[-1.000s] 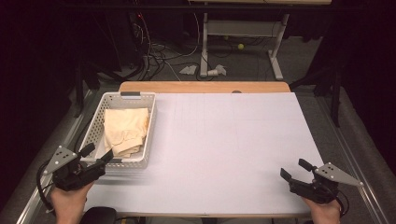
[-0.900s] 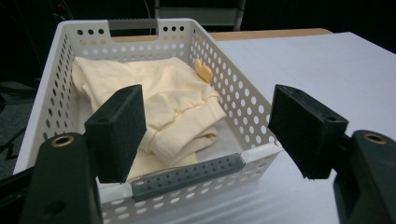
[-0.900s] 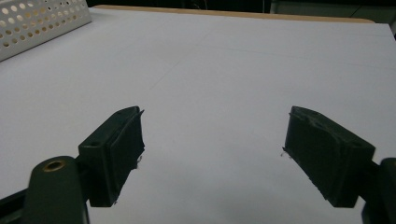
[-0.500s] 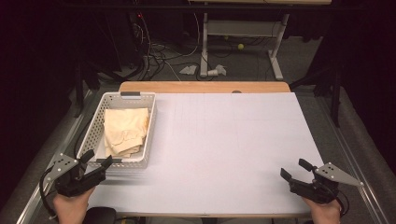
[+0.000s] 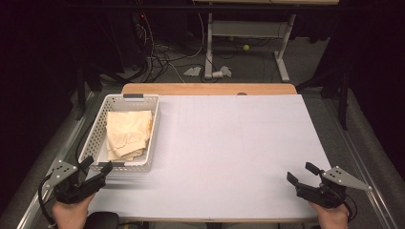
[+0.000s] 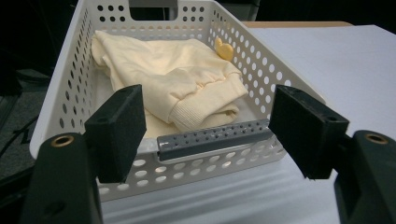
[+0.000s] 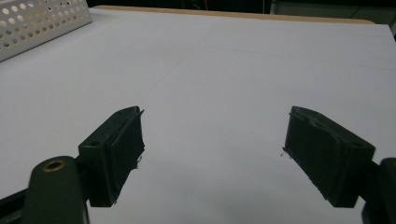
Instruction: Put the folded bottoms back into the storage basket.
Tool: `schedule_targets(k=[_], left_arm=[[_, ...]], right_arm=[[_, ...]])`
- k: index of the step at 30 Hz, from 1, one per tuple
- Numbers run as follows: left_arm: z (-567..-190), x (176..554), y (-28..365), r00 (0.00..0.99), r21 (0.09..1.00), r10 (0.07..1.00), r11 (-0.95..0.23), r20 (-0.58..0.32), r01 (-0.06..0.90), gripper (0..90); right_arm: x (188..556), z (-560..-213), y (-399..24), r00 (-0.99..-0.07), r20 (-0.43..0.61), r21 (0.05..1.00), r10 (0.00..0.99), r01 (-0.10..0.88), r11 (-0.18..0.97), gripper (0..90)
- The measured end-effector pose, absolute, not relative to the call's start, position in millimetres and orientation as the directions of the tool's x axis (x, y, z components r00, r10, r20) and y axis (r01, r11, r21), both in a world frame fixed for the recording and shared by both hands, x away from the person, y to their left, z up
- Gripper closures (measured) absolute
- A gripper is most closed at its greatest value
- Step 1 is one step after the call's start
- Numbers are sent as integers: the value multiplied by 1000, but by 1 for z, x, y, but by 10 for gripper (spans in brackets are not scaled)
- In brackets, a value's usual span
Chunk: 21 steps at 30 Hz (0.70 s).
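A white perforated basket (image 5: pixel 155 129) stands at the table's left with a folded cream-coloured garment (image 5: pixel 126 133) in it. My left gripper (image 5: pixel 98 165) is open just short of the basket's near wall. In the left gripper view its jaws (image 6: pixel 212 128) stand wide on either side of the basket's grey front handle (image 6: pixel 212 137) without touching it, and the garment (image 6: pixel 177 74) lies beyond. My right gripper (image 5: pixel 301 172) is open at the near right of the table. In the right gripper view it (image 7: pixel 215 154) has nothing between its pads.
White paper (image 5: pixel 239 143) covers the table, and a wooden strip (image 5: pixel 210 89) shows along its far edge. A small yellow piece (image 6: pixel 224 49) rests against the basket's far right wall. The basket's corner (image 7: pixel 37 23) appears at the right gripper view's upper left. Cables and desk legs lie on the floor beyond.
My left gripper has drawn back a little from the basket's near rim toward the table's front edge. The right gripper has not moved.
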State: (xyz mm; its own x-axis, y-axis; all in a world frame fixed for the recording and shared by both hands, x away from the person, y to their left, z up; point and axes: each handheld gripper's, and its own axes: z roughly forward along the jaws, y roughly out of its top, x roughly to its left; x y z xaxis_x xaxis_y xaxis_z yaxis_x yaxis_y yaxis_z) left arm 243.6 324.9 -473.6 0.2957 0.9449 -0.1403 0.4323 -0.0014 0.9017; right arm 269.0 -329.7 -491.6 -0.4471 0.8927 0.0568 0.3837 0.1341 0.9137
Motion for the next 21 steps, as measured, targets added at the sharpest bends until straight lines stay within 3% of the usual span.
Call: schedule_targets(k=[21], left_arm=[[-478, 246, 322, 295, 888, 948, -31, -119, 460, 261]], right_arm=[[267, -490, -332, -446, 70, 922, 893, 371, 113, 202]])
